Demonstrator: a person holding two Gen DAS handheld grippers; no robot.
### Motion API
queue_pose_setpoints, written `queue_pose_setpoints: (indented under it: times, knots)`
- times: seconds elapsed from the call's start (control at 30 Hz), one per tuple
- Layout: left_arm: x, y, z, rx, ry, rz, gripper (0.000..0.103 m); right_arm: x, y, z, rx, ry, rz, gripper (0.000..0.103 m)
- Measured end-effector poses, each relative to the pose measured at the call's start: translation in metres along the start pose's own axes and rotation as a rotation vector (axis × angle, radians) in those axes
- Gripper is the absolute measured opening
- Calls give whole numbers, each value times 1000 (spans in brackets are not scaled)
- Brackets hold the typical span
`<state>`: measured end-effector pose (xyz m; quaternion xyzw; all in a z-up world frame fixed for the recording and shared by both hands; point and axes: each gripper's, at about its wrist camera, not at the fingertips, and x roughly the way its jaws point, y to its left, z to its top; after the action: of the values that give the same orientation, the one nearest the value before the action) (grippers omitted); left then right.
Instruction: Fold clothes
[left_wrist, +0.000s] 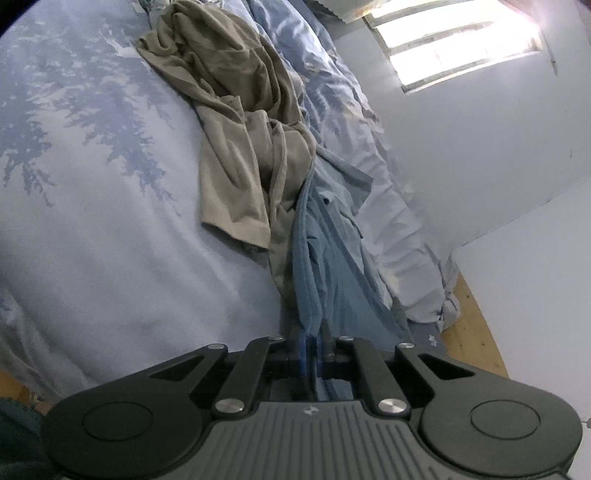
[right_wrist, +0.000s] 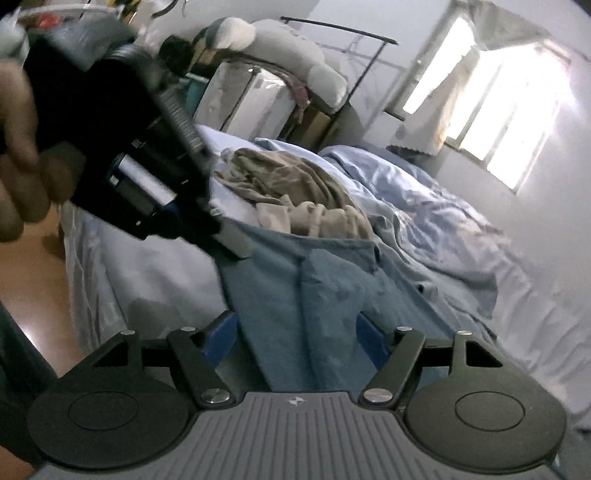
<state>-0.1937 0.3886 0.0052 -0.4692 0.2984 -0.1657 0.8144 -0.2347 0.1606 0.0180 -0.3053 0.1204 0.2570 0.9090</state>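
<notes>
Blue cloth fills the bottom centre of both views, right at your tongs. Left tongs (left_wrist: 309, 343): pinched tight, a bunched edge of the blue shirt (left_wrist: 325, 236) clamped between the pads. From there the fabric runs in a taut rope up the middle of the frame toward the pile. My reading: you hold by an edge so the garment's own weight draws it out straight.

Right tongs (right_wrist: 297, 332): spread wide, blue pads standing on either side of the shirt (right_wrist: 317, 280), cloth passing between them without being gripped. A seam or placket runs down the centre of the frame between the pads. Looks like a position for taking a second hold, though the frame doesn't settle that.

Upper left of the right view: your hand (right_wrist: 18, 147) on the left gripper's body, blurred. Its tip sits at the shirt's upper edge, left of centre.

Beige garment (left_wrist: 229, 122): crumpled heap in the upper middle of the left view, lying on the bed (left_wrist: 92, 184), its lower end touching or overlapping the blue shirt. Rumpled quilt (right_wrist: 443, 206) lies to the right of both.

Judgement: neither garment is folded. The blue shirt is partly lifted off the bed and stretched, the beige one is loose. Whether the shirt's far end is caught under the beige pile, you can't tell.
</notes>
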Motion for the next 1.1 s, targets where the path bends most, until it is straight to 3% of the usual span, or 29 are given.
queue_pose_setpoints:
  times: [0.27,0.4,0.6,0.67,0.8,0.9,1.0,1.07,1.1]
  knots:
    - [-1,-1,3,-11,-7,-22,2,33,49,3,-174,-12,-118,73]
    - [-2,-2,3,-18,-12,-36,2,49,53,3,-211,1,-103,71]
    - [-2,-4,4,-29,-18,-54,2,63,57,5,-253,16,-115,37]
    - [-1,-4,4,-33,-19,-52,2,66,58,6,-267,24,-125,36]
    - [0,-6,6,-37,-16,-52,2,75,57,7,-265,48,-130,13]
    - [2,-8,8,-32,-27,-62,3,75,51,9,-237,44,-115,7]
    - [3,-10,12,-27,-39,-73,14,69,41,9,-187,28,-95,5]
    - [7,-12,17,-24,-47,-74,33,67,29,13,-132,27,-72,4]
    - [9,-13,20,-23,-50,-74,37,66,23,15,-102,25,-59,4]
